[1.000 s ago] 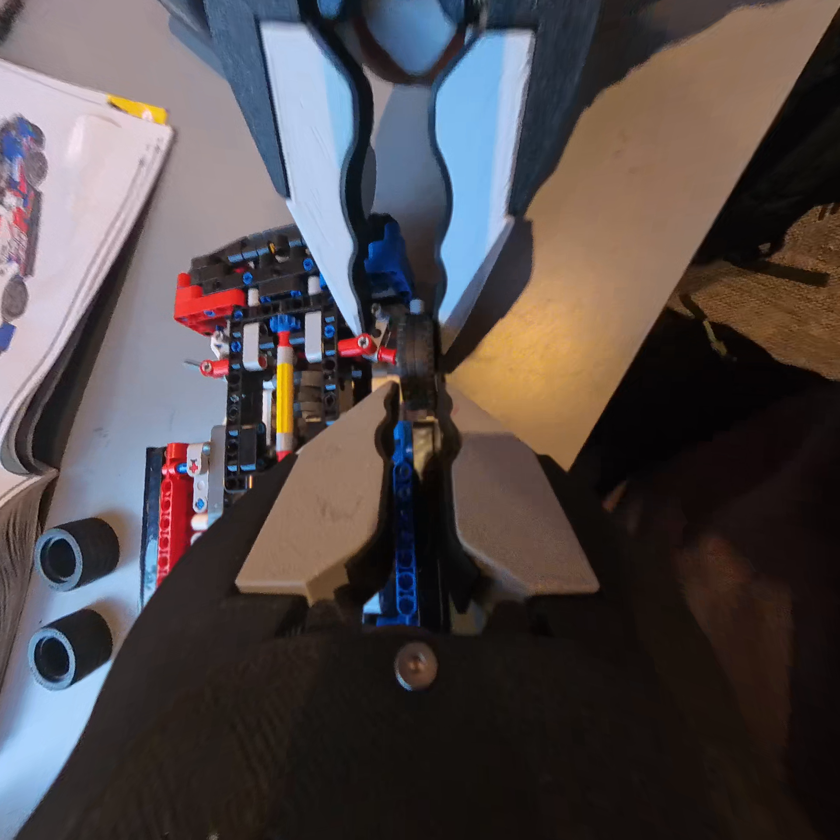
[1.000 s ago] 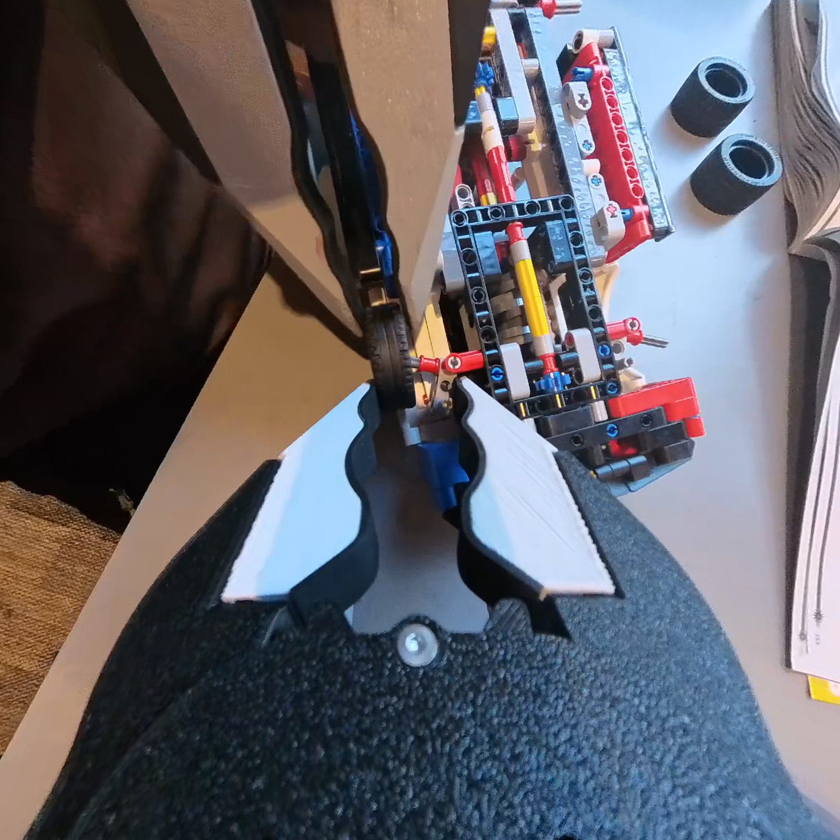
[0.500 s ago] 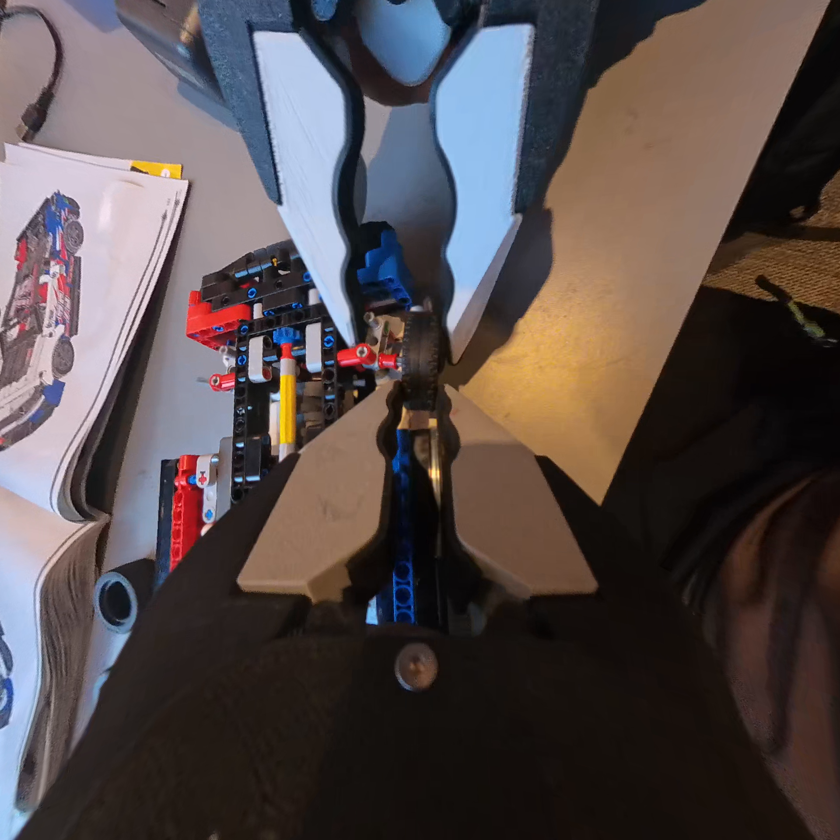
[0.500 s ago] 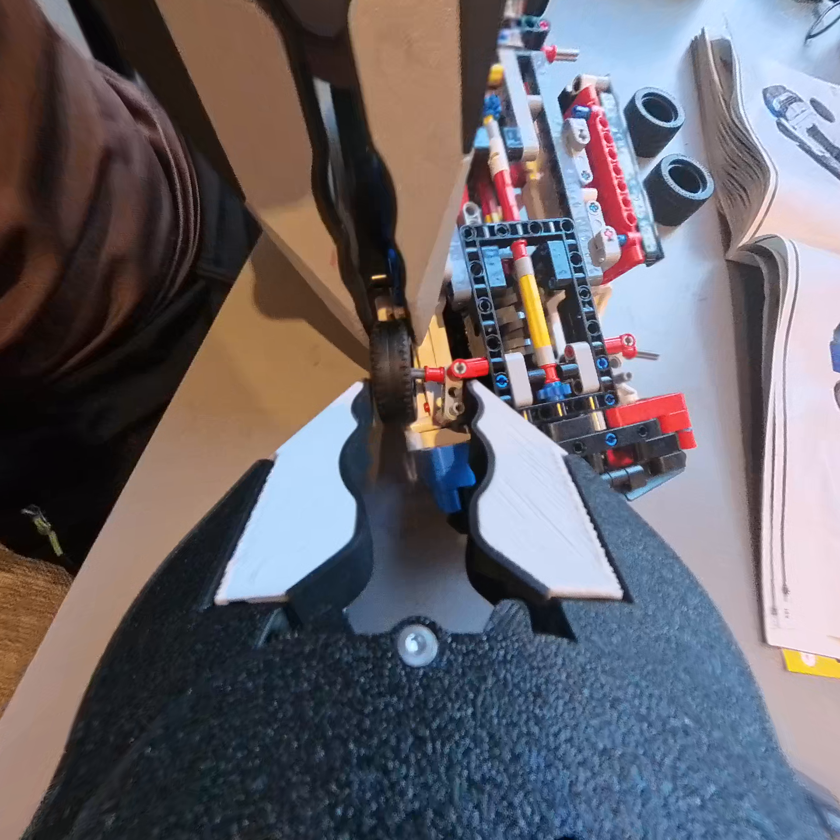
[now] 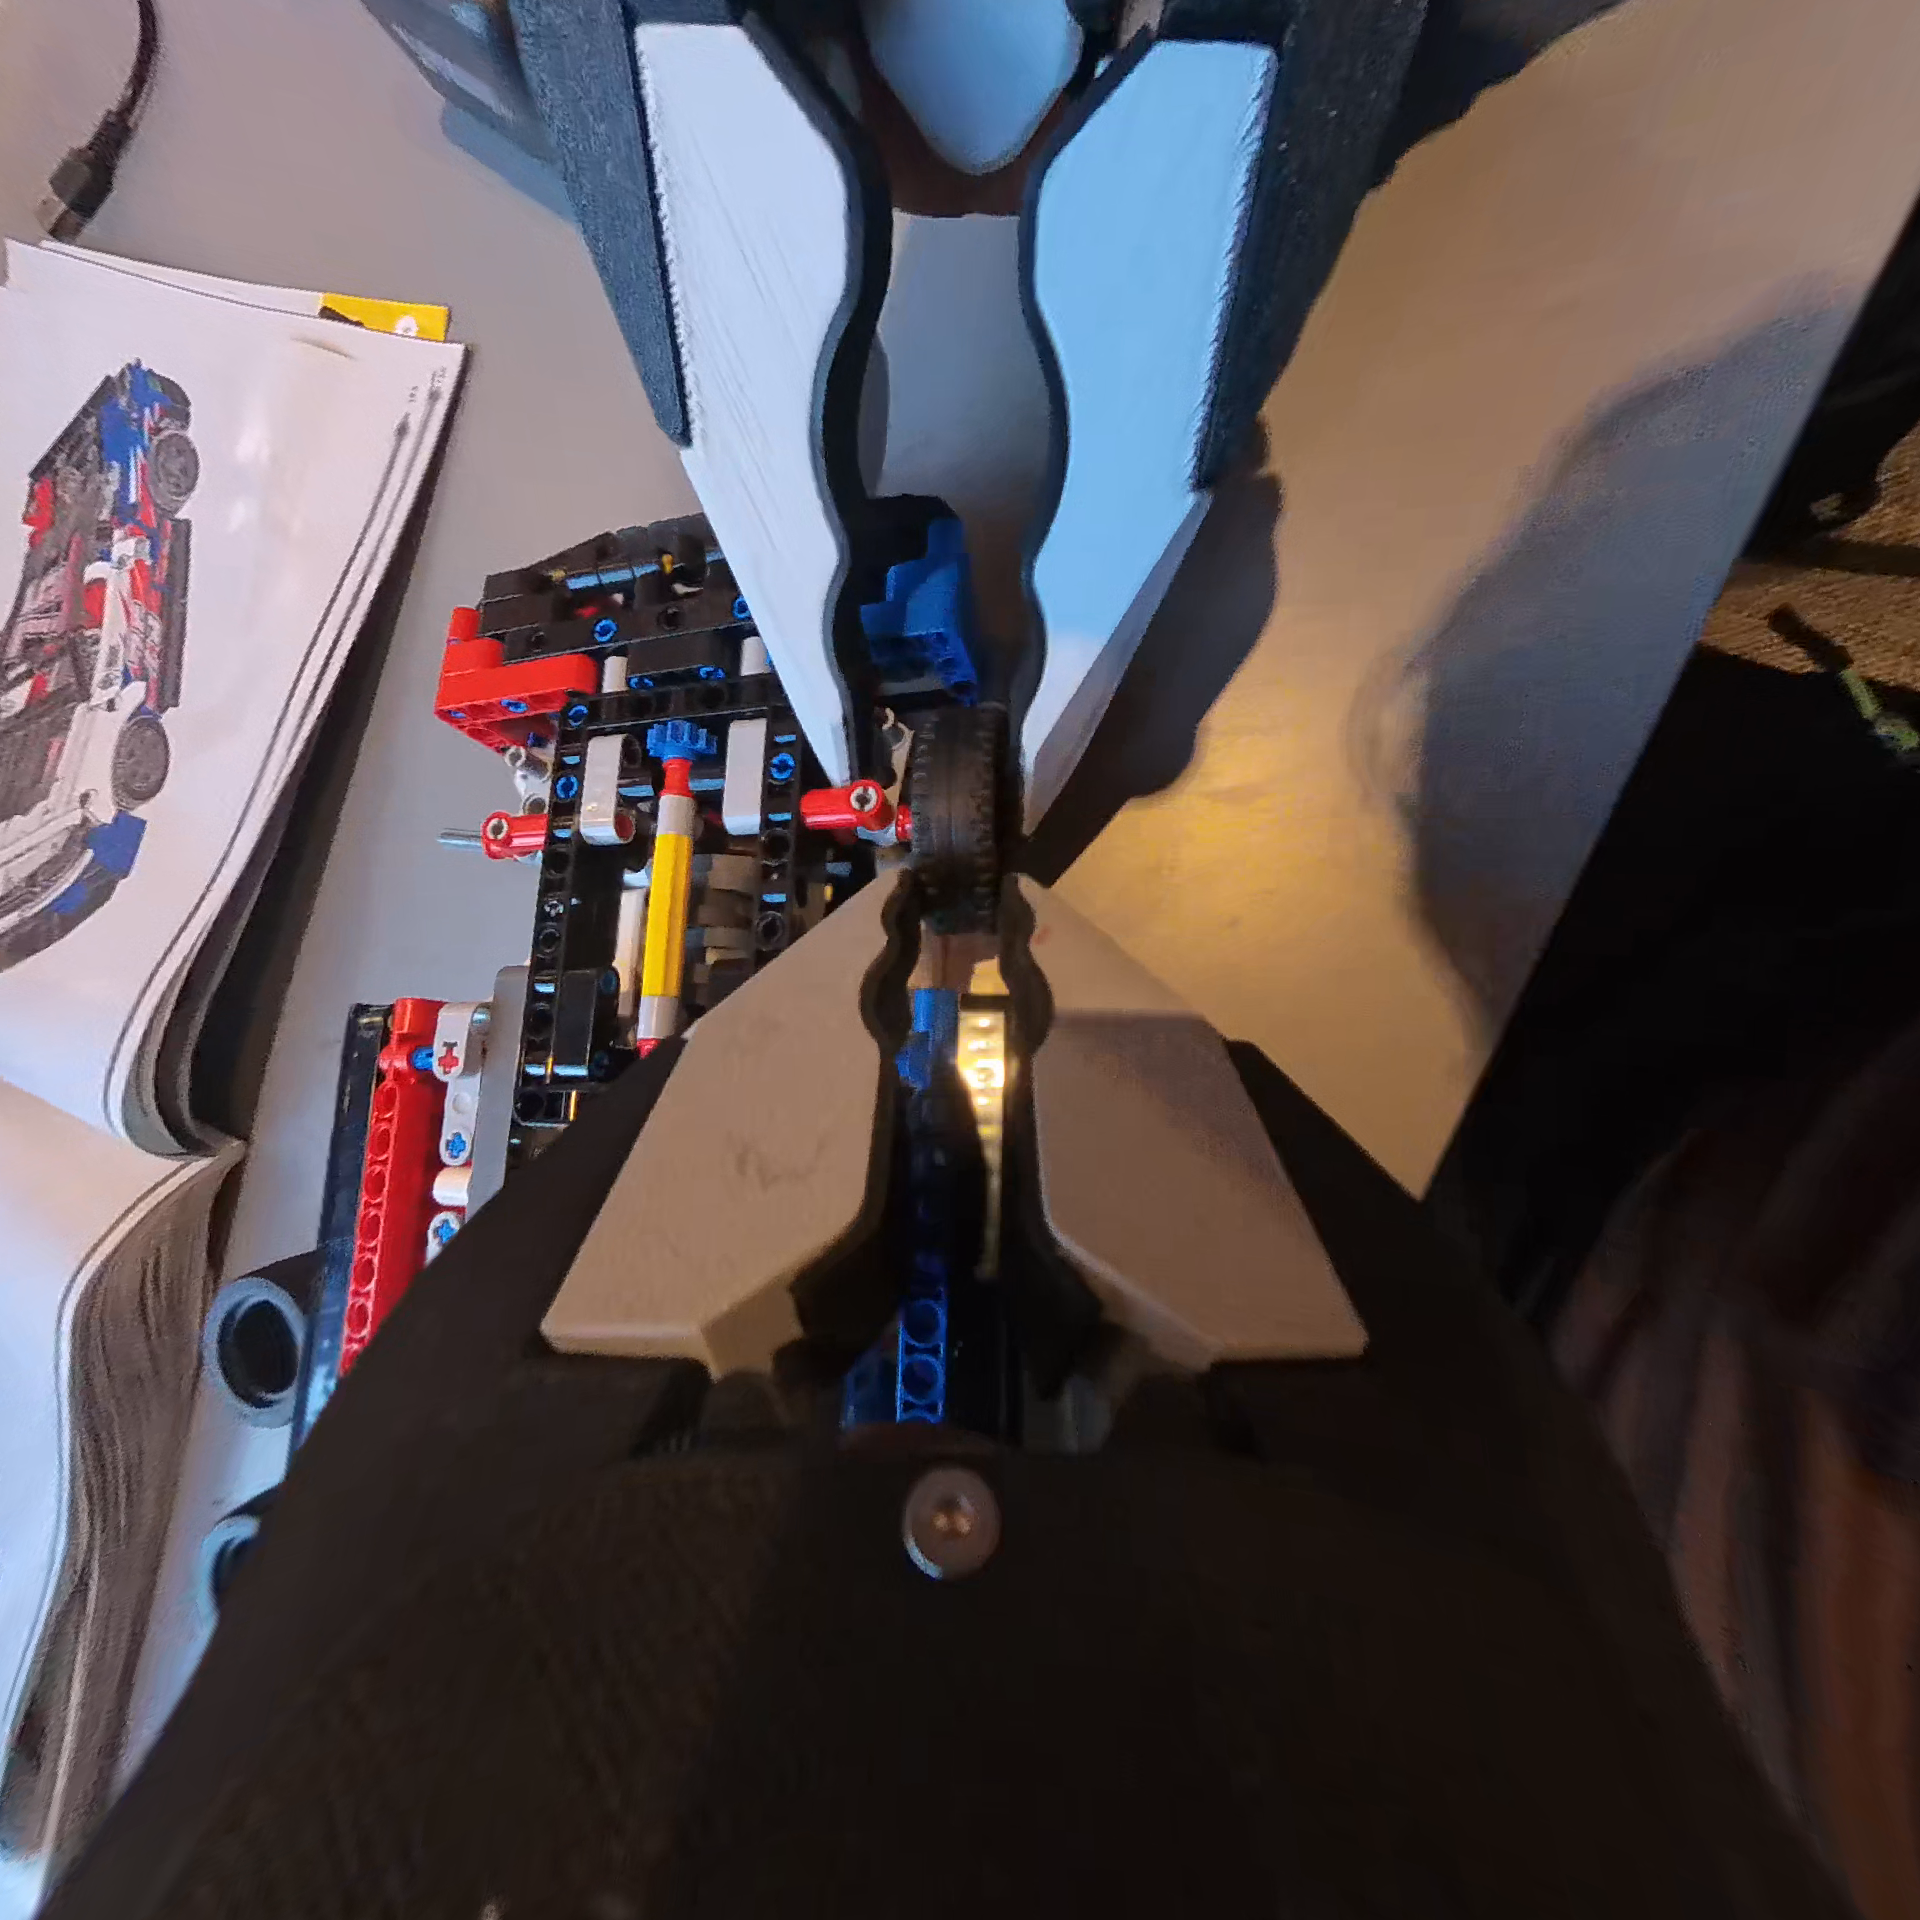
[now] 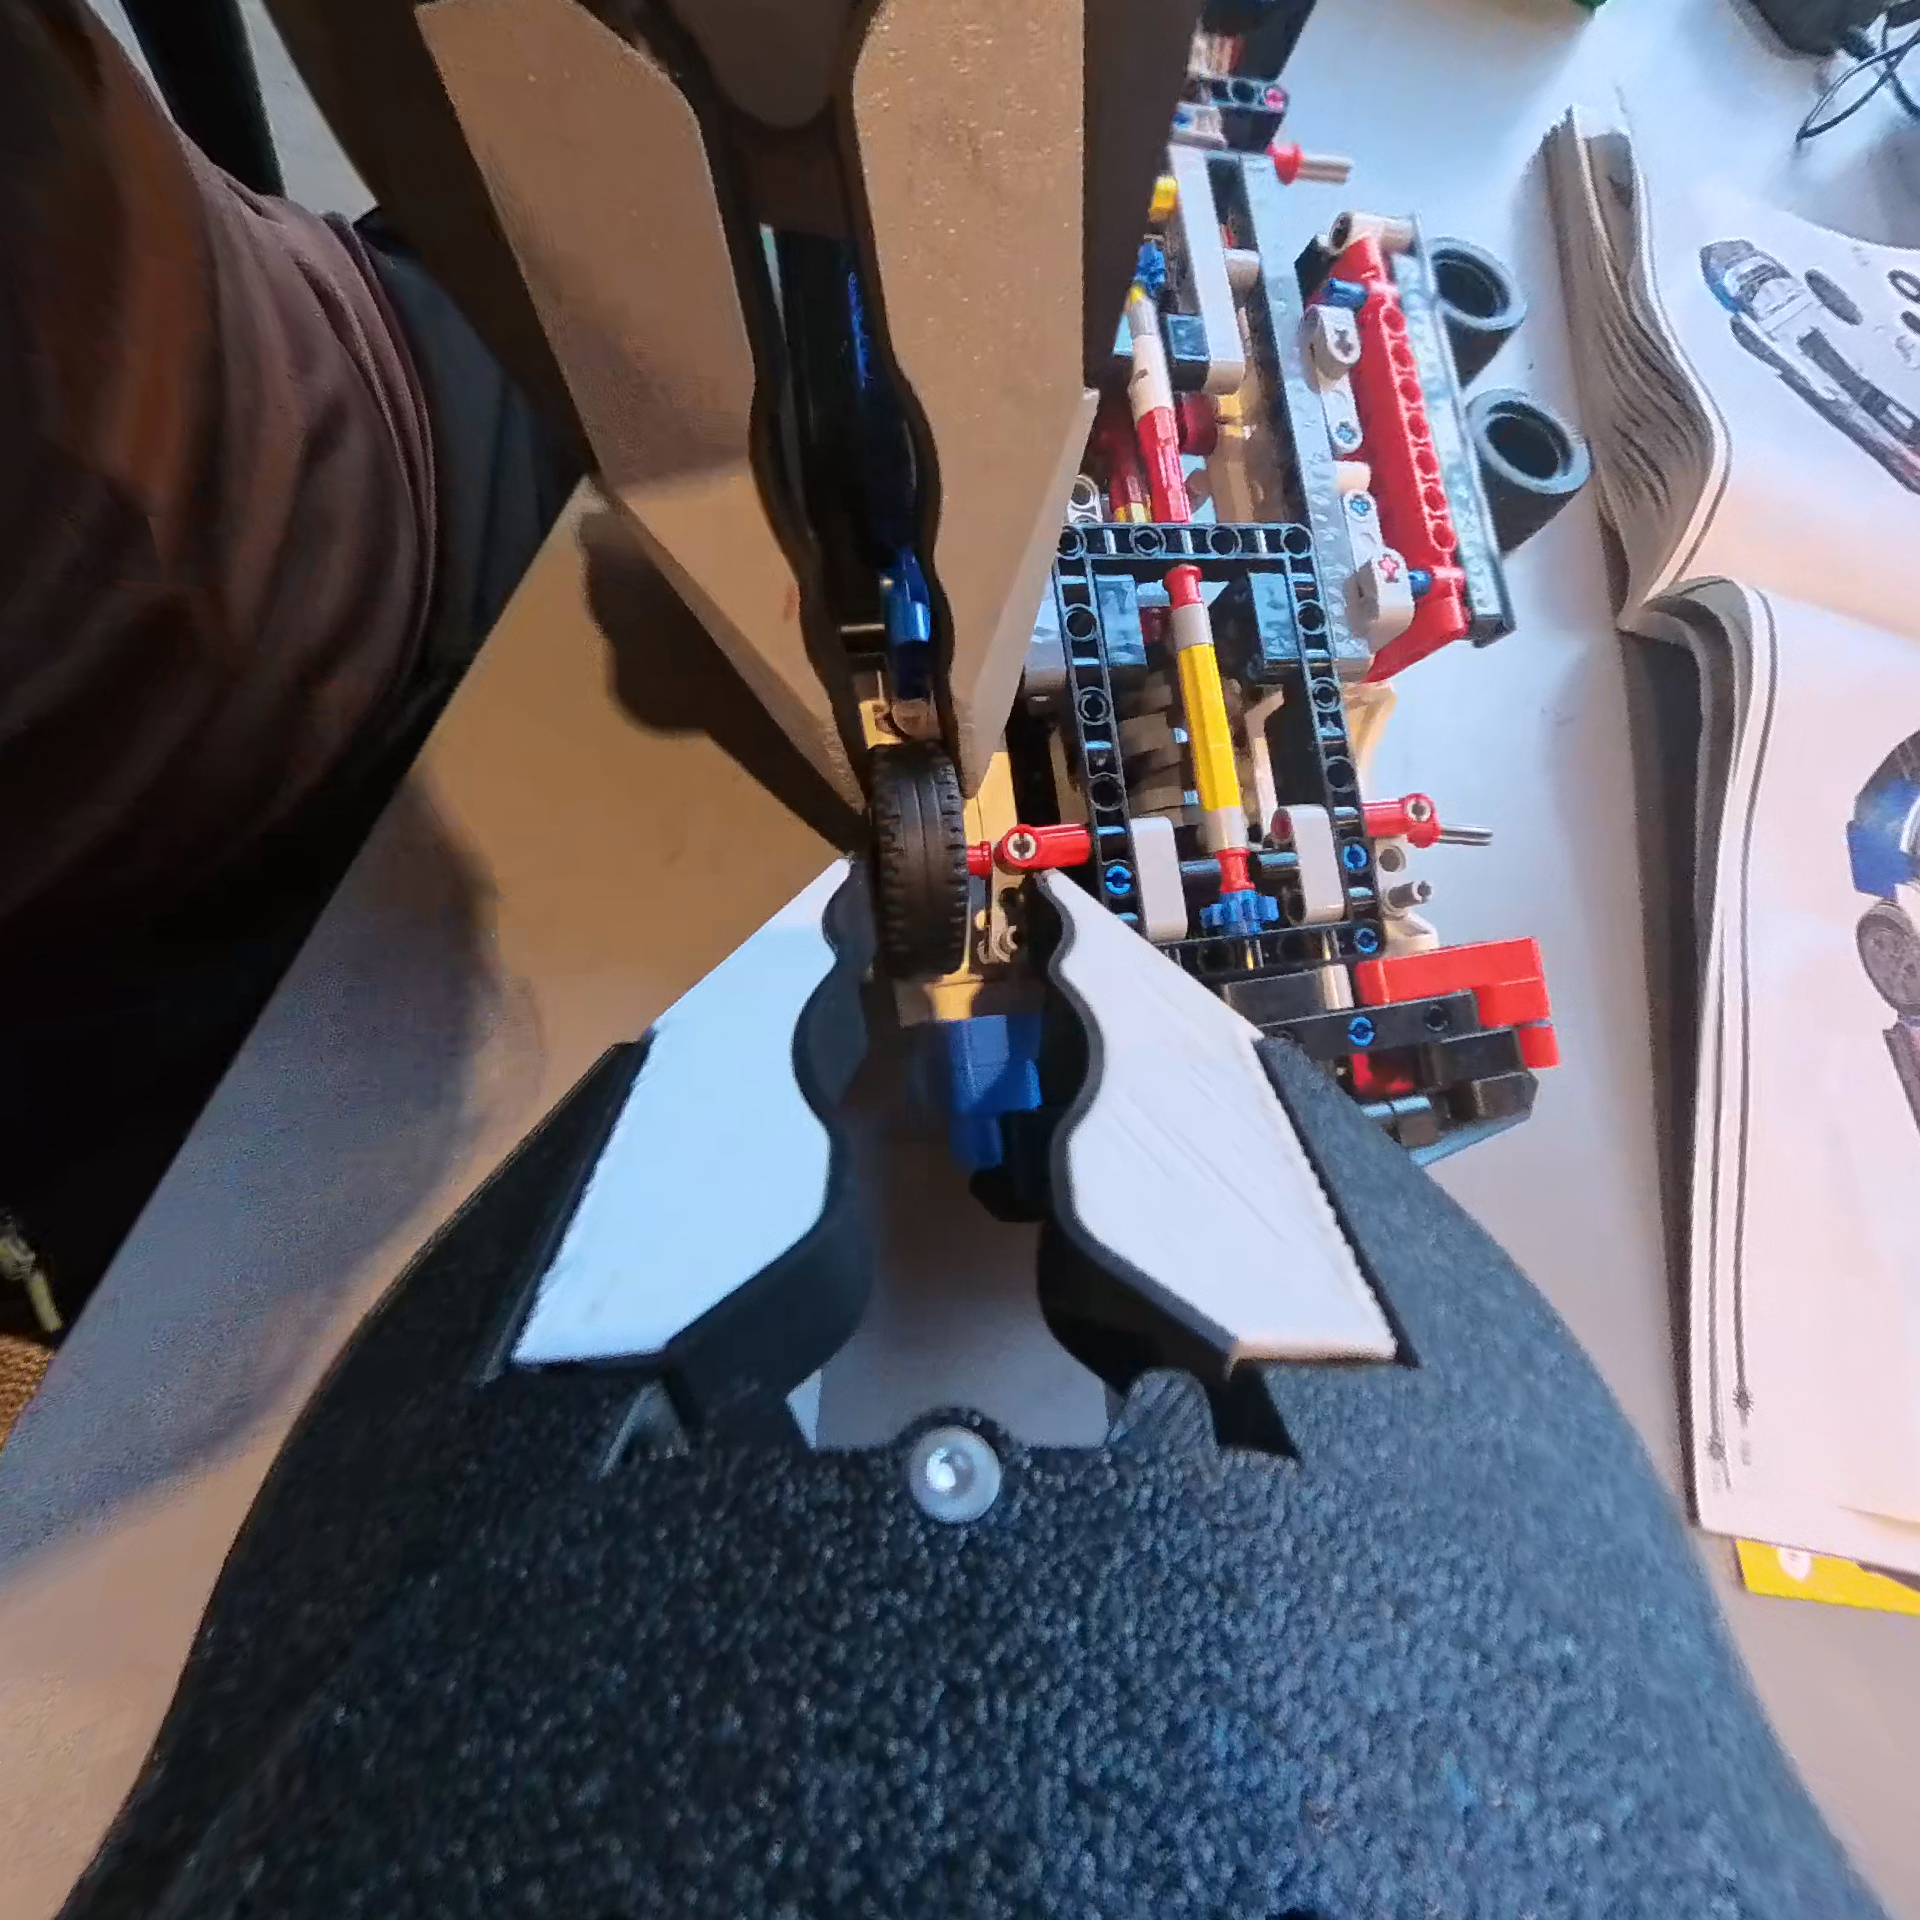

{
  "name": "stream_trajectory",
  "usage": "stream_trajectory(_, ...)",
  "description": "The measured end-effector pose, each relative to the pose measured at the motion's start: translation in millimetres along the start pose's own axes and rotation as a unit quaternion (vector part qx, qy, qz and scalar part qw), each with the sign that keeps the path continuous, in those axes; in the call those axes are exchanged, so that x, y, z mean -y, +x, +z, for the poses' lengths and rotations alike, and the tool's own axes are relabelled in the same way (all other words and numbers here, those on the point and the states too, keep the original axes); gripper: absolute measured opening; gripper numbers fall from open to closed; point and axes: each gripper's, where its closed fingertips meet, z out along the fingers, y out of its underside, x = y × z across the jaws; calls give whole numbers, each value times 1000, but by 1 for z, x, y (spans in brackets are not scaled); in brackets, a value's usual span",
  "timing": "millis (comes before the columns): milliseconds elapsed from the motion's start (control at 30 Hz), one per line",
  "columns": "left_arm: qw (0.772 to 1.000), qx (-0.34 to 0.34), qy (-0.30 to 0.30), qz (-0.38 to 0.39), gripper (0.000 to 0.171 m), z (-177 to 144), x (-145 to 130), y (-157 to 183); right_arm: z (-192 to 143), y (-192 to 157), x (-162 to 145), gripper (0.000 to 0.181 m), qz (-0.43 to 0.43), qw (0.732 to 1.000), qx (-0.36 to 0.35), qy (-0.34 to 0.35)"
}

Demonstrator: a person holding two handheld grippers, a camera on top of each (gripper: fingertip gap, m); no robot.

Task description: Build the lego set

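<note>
Both grippers meet at lego chassis (image 5: 665,831) — left gripper (image 5: 951,966) clamps its blue beam, right gripper (image 6: 951,914) spread around small wheel (image 6: 914,862).

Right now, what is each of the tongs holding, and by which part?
The left tongs are shut on the car chassis, gripping its blue side beam. The right tongs straddle the small black wheel, open, gripping nothing.

Warm light falls across a pale grey table (image 5: 1351,644), with brown carpet (image 5: 1860,582) beyond its edge.
</note>
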Motion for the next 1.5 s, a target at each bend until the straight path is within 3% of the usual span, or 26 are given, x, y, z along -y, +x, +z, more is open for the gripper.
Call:
stream_trajectory(300, 999, -14, 11, -34, 12, 0, -4, -14, 4, 12, 1, 24, -12, 1000, -17, 4)
stream_trajectory(867, 1000, 17, 3, -3, 13, -2, -7, -14, -2, 14, 3, 26, 2, 999, -5, 35)
stream_trajectory(1000, 999, 13, 30, -24, 28, -18, -3, -13, -15, 16, 7, 27, 14, 998, -20, 54)
stream_trajectory(1133, 993, -12, 89, -70, 44, -58, 2, -16, -38, 23, 7, 30, 41, 994, -60, 81)
stream_trajectory(1233, 986, 18, 106, -124, 55, -95, -24, -47, -61, 29, 7, 40, 106, 983, -77, 128)
stream_trajectory(1367, 977, 56, 65, -195, 71, -124, -92, -72, -74, 51, -14, 65, 196, 968, -111, 114)
stream_trajectory(1433, 972, 67, 53, -218, 74, -130, -124, -73, -71, 55, -24, 78, 251, 959, -85, 102)
stream_trajectory(1500, 964, 74, 51, -249, 86, -130, -149, -75, -64, 52, -29, 76, 293, 949, -50, 100)
